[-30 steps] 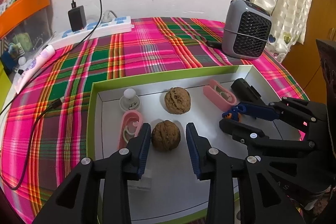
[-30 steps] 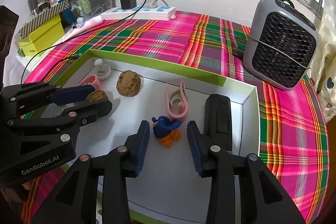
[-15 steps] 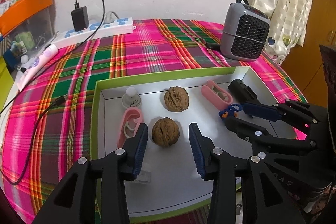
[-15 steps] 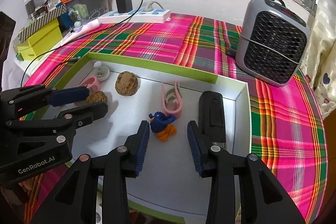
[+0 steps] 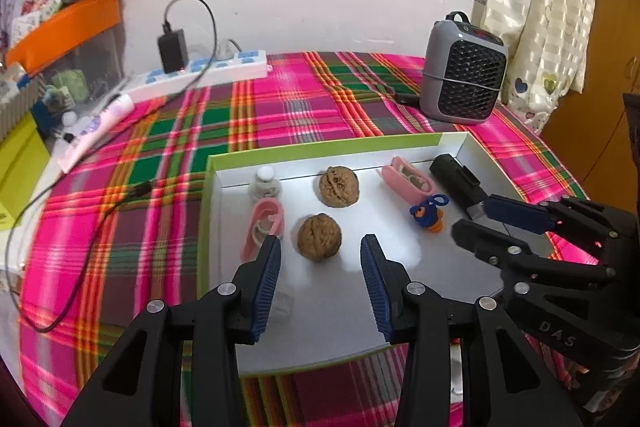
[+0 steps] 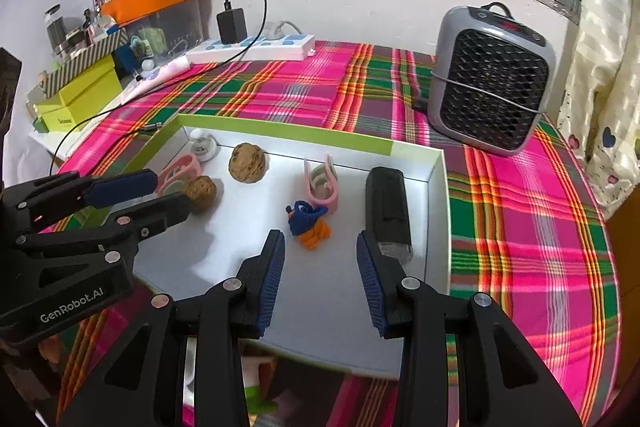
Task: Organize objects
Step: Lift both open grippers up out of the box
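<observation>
L wrist view: left gripper [image 5: 320,251] part open, empty; brown wrinkled walnut [image 5: 319,237] just ahead, nr left edge of white green-rimmed tray [image 5: 320,149].
R wrist view: right gripper [image 6: 320,247] part open, empty; blue-orange knitted toy [image 6: 306,221] just ahead, mid-tray.

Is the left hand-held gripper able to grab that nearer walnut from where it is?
Probably yes. The nearer walnut lies just ahead of the left hand-held gripper, in line with the gap between its open jaws. Nothing lies between them; the pink clip sits off to one side.
</observation>
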Demonstrator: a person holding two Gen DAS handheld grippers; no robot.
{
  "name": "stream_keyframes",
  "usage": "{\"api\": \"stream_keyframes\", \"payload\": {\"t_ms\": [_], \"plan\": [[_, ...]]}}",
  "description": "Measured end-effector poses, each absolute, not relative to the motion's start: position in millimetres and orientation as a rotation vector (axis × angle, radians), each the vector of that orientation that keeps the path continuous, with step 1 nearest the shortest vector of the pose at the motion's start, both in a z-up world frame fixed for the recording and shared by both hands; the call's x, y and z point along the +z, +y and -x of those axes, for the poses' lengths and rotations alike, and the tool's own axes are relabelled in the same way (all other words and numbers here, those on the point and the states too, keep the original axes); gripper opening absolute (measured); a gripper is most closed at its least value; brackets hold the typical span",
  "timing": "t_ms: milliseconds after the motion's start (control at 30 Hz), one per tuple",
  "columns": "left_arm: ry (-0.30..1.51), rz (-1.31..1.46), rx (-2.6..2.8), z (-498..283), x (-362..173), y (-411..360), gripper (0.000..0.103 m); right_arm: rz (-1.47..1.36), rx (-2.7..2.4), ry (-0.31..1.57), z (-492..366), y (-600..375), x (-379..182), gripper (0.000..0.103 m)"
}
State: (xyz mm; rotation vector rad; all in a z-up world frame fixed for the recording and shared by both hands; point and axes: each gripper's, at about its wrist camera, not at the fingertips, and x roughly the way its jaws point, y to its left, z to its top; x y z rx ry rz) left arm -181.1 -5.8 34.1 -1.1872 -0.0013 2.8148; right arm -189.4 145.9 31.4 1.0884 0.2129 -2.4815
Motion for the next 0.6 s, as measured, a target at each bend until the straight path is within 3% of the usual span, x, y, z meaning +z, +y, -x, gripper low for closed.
{"api": "stream_keyframes", "payload": {"t_ms": [600], "plan": [[0.061, 1.112, 2.903, 124.4, 47.7, 6.1, 0.040, -1.024, -2.528, 0.171, 143.7, 157.7, 42.1, 0.039]]}}
